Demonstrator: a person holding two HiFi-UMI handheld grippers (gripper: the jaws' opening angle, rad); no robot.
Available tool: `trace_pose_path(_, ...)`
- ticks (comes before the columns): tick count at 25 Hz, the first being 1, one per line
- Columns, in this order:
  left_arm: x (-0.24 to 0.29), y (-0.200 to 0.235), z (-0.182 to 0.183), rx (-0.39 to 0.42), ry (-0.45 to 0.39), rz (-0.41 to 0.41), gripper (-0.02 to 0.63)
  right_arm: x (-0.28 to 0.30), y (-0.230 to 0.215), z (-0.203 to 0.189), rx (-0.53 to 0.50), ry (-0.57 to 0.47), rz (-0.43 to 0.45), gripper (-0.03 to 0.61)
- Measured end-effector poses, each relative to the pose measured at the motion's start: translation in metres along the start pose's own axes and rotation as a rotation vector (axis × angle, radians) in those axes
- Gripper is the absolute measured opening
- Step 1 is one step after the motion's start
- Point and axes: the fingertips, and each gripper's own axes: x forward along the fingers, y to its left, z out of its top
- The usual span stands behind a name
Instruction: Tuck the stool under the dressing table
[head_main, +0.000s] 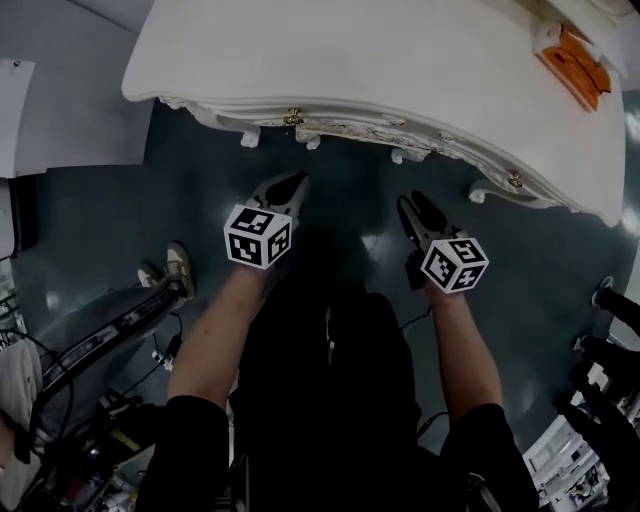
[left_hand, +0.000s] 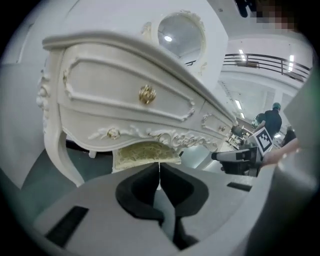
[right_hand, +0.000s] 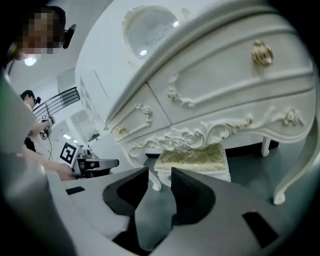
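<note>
The left tongs (head_main: 295, 183) are pressed together and empty. The right tongs (head_main: 414, 202) stand slightly apart, pinching nothing. The gold-cushioned stool (left_hand: 145, 152) already sits under the white desk (head_main: 350, 60), so the tucking looks finished; next comes only checking that it sits fully in. The drawers (left_hand: 110, 90) are closed, their contents hidden.

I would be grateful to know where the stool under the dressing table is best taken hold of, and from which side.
Probably the front edge of the stool's cushioned seat, approached low from the open front. It sits beneath the dressing table's carved apron, with a curved table leg off to the side, so only that flat front rim looks reachable.
</note>
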Motion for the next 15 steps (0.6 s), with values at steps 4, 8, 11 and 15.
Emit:
trace_pose_path(4,-0.051,-0.053,0.048,0.018,-0.026,-0.038,0.006,-0.046,0.057,0.040,-0.024,0.006,0.044,0.131)
trace_pose_path(8,-0.104,-0.125,0.079,0.110,-0.029,-0.109,0.005,-0.101,0.111,0.073,-0.063,-0.006,0.090,0.065)
trace_pose_path(11,-0.146,-0.166,0.109,0.121,-0.075,-0.102,0.005,-0.144,0.150,0.104,-0.086,-0.049,0.144,0.058)
trace_pose_path(15,-0.210,-0.216,0.140,0.092,-0.139,-0.058,0.005,-0.211,0.199,0.128,-0.120,-0.069,0.204,0.055)
